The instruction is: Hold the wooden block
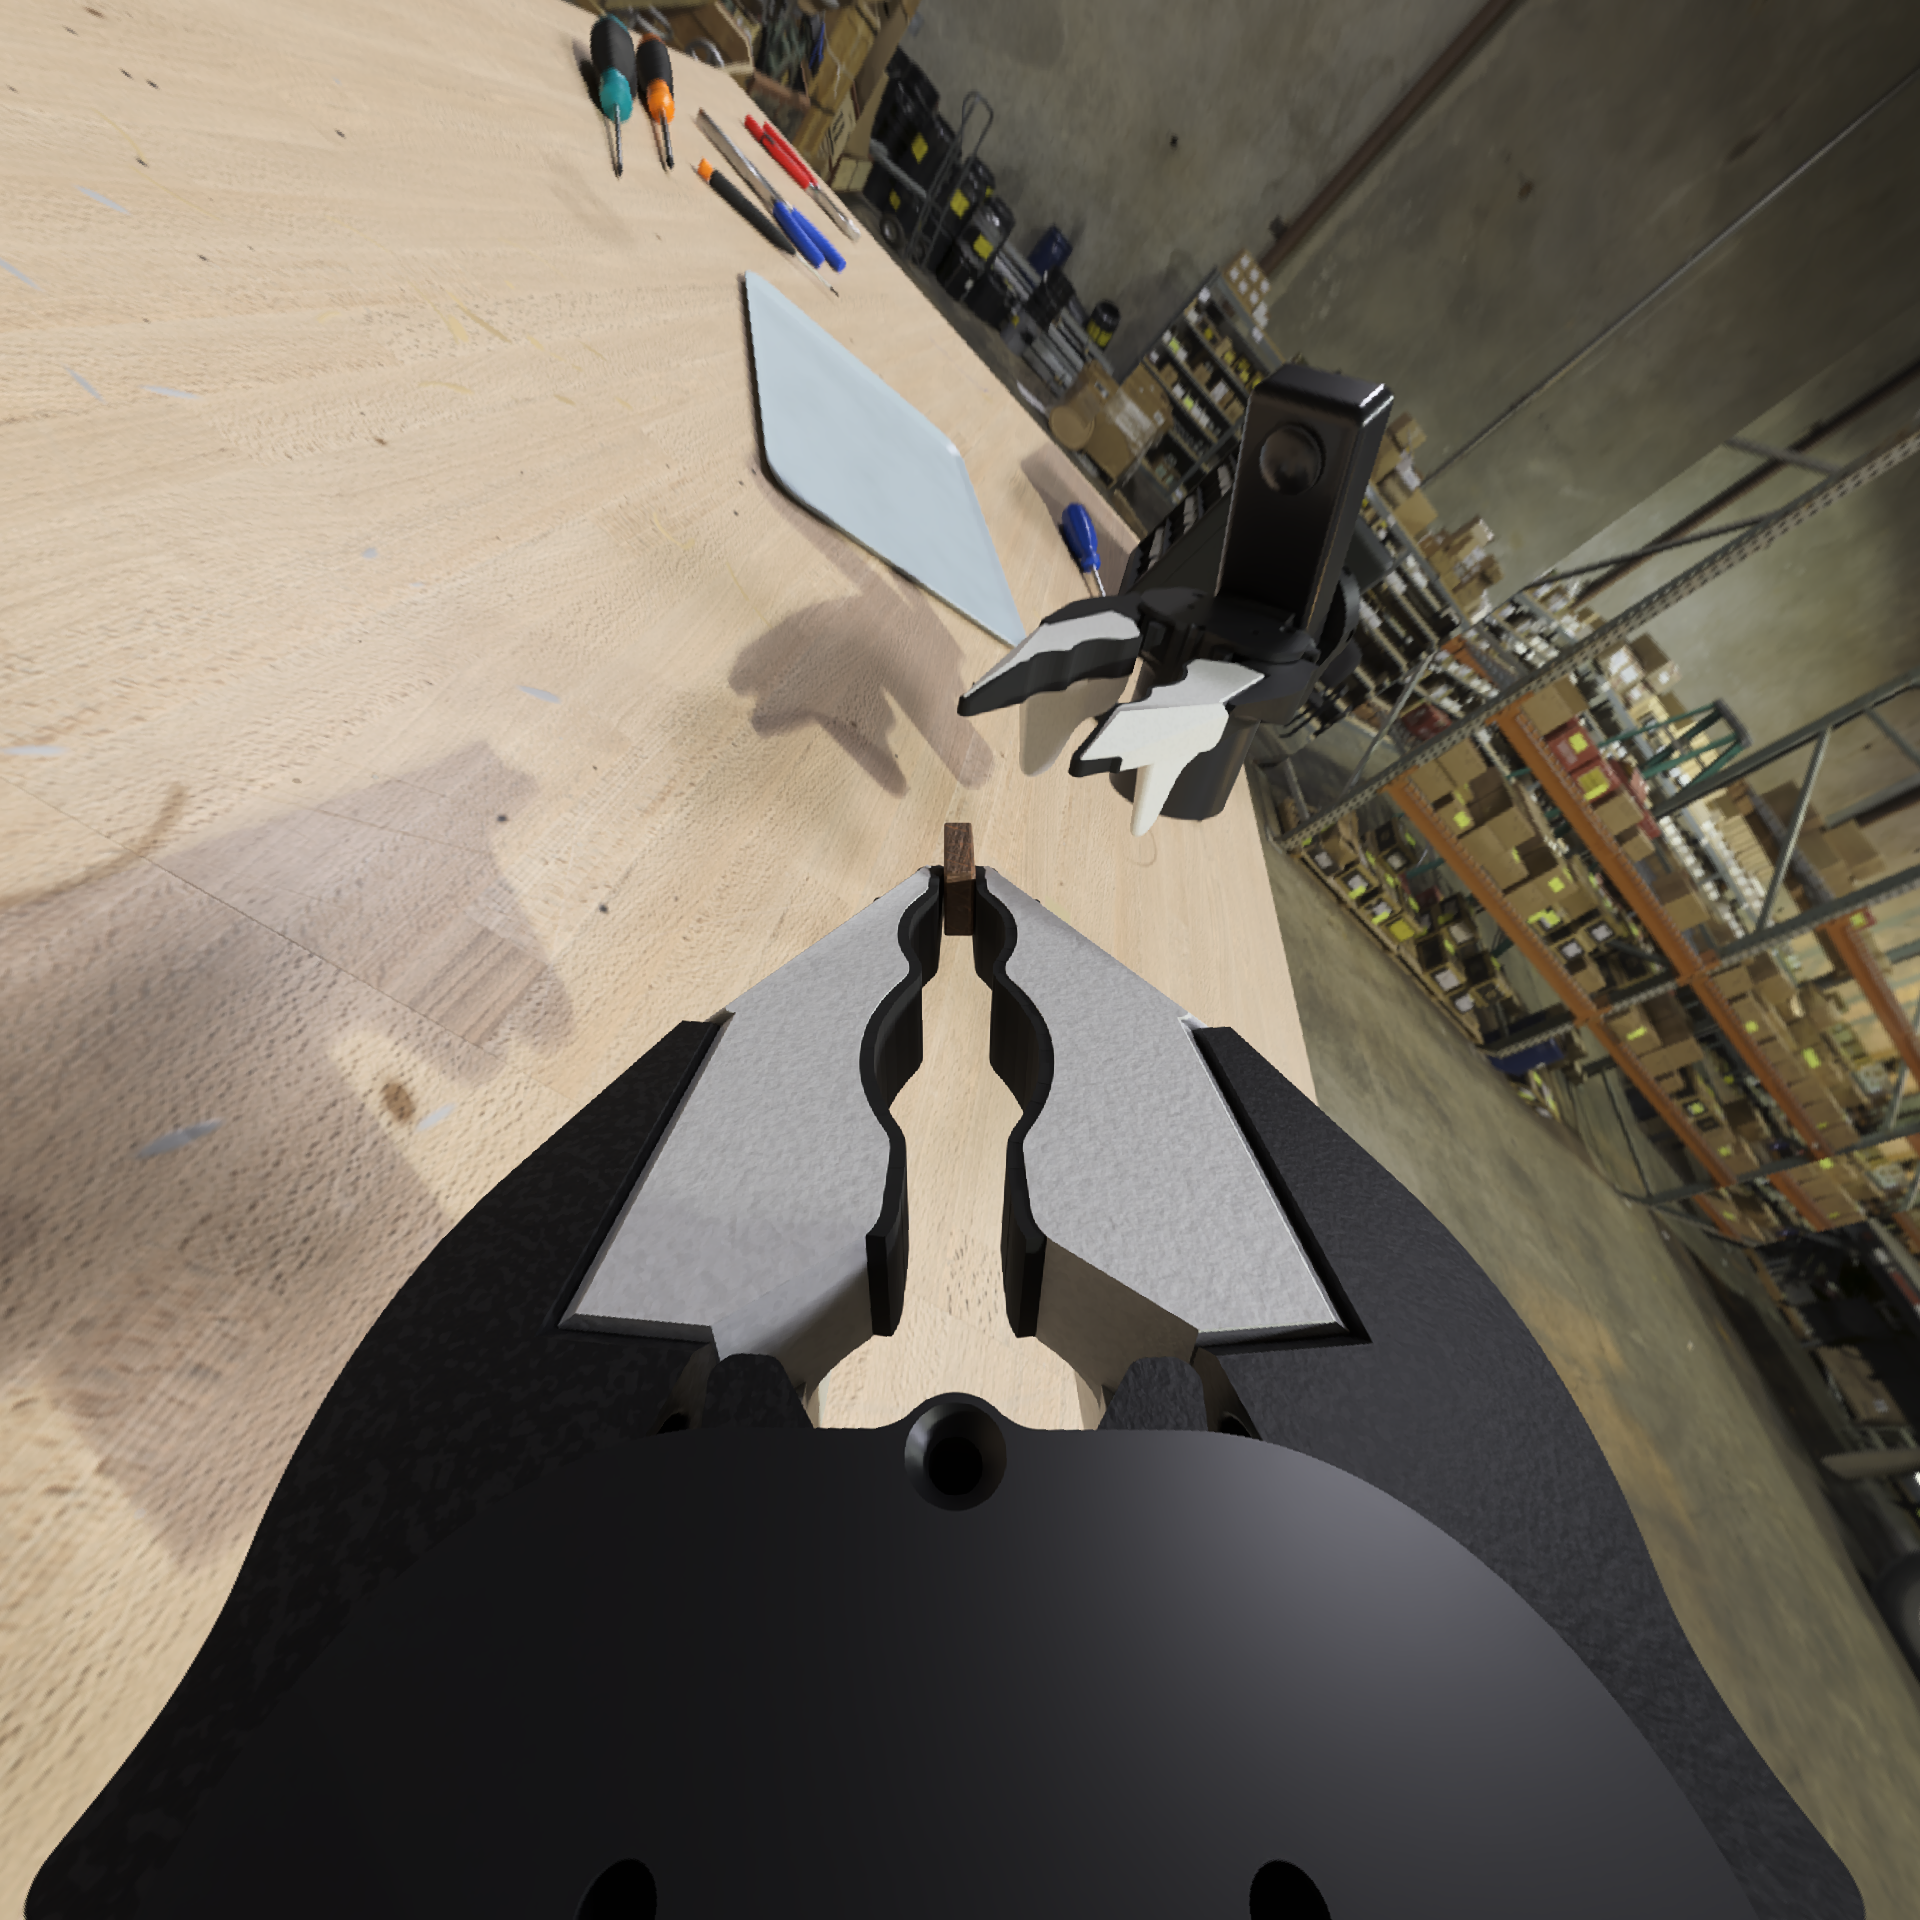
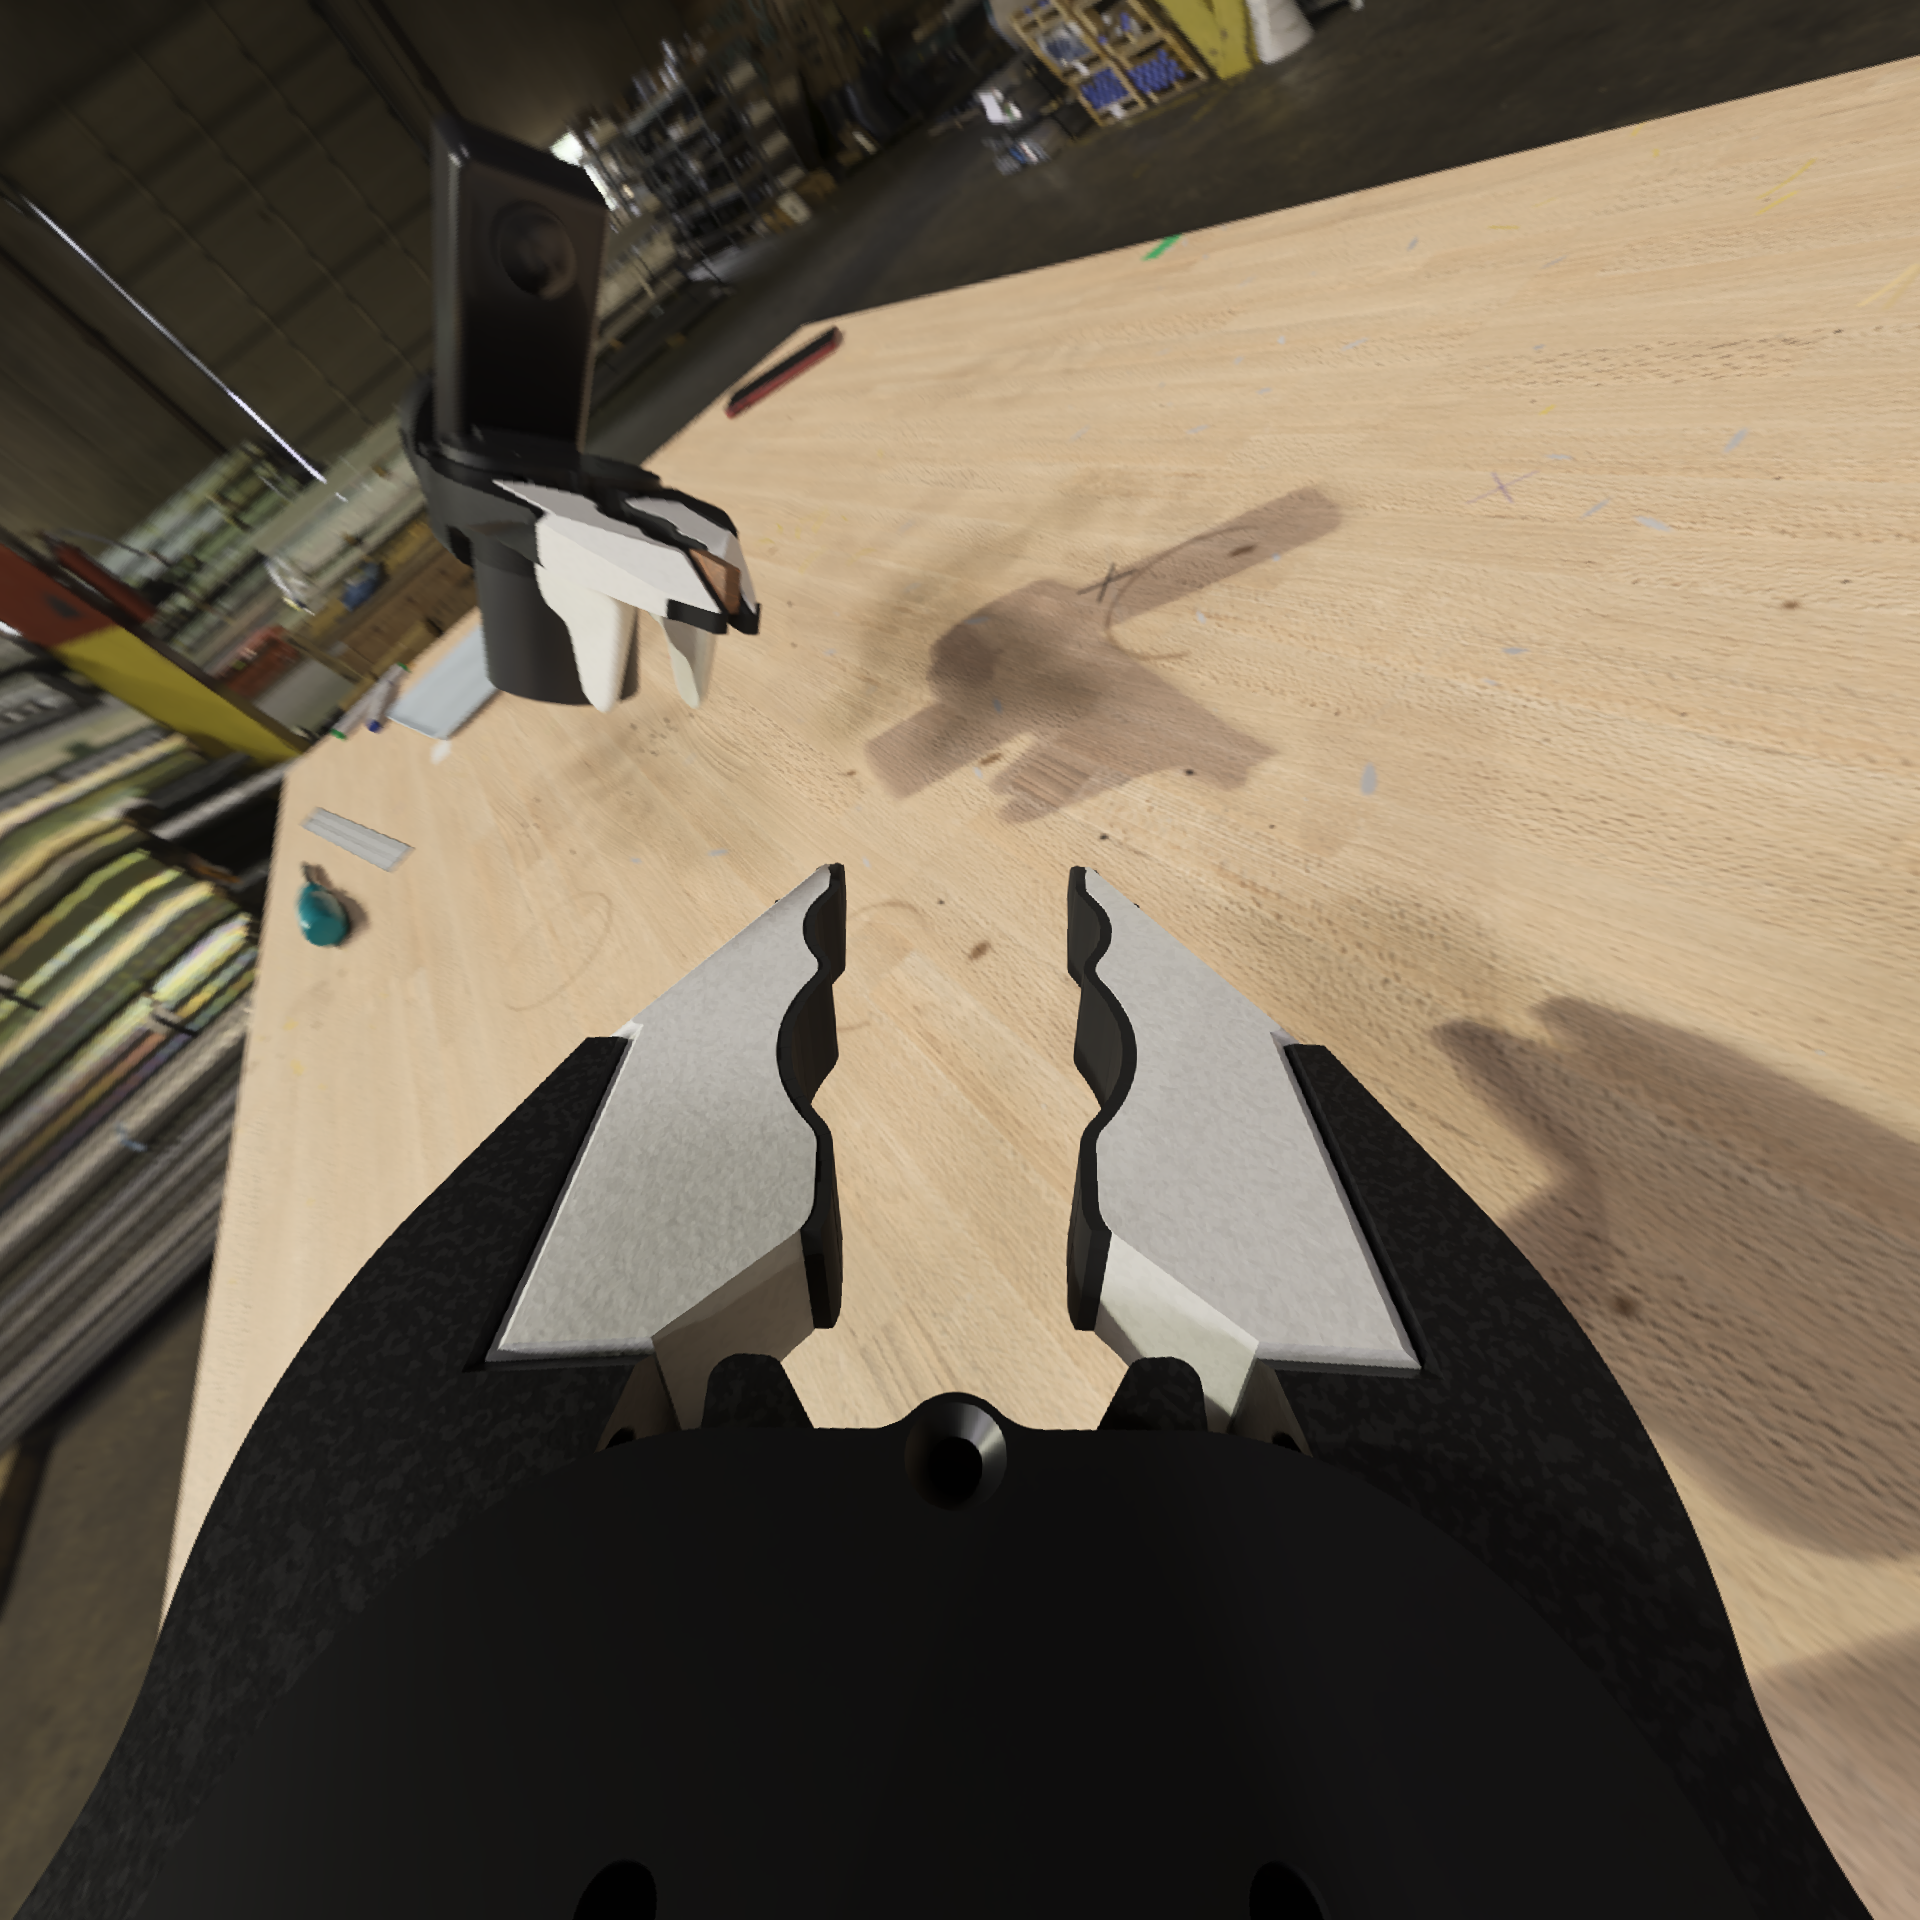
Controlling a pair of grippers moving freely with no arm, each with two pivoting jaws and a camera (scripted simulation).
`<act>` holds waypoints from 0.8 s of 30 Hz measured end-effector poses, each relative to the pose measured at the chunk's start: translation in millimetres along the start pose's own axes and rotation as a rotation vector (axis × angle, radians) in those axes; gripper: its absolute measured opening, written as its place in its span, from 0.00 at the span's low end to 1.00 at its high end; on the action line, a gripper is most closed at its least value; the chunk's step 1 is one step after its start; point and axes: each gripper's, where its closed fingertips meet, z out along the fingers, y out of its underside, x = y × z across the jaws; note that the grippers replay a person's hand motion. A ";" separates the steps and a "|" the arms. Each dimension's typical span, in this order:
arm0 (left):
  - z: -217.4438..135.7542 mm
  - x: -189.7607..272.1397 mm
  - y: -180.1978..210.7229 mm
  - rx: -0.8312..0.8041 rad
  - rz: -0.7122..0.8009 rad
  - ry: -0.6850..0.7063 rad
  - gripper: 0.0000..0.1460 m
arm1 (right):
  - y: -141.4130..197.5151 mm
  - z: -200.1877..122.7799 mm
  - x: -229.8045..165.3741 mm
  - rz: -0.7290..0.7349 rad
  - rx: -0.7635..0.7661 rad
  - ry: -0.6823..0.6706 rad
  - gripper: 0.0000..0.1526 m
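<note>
A small dark wooden block (image 1: 958, 878) is pinched at the tips of my left gripper (image 1: 958, 896), held above the light wooden table (image 1: 312, 520). In the right wrist view the same block (image 2: 719, 578) shows as a brown piece between the fingertips of the left gripper (image 2: 727, 582), up in the air at the upper left. My right gripper (image 2: 956, 883) is open and empty above the table. It also shows in the left wrist view (image 1: 1039, 727), open, hovering beyond and to the right of the block.
A pale blue flat board (image 1: 873, 457) lies on the table, with screwdrivers (image 1: 634, 88) and pens (image 1: 800, 223) beyond it and a blue-handled screwdriver (image 1: 1081, 540) near the edge. A red flat tool (image 2: 784, 371), a teal object (image 2: 322, 914) and a pale strip (image 2: 358, 837) lie by the table edges. Warehouse shelves (image 1: 1662, 987) stand past the table.
</note>
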 end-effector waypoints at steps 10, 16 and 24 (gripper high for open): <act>2.6 2.6 4.3 0.007 -0.018 0.016 0.03 | 0.4 5.0 -1.0 -0.026 -0.024 0.012 0.26; -1.0 -0.7 1.9 0.023 -0.020 -0.002 0.03 | 7.9 13.5 1.7 -0.020 -0.081 0.024 0.27; -1.7 1.9 -0.3 0.026 -0.018 0.002 0.03 | 7.9 15.1 -0.3 -0.045 -0.096 0.031 0.28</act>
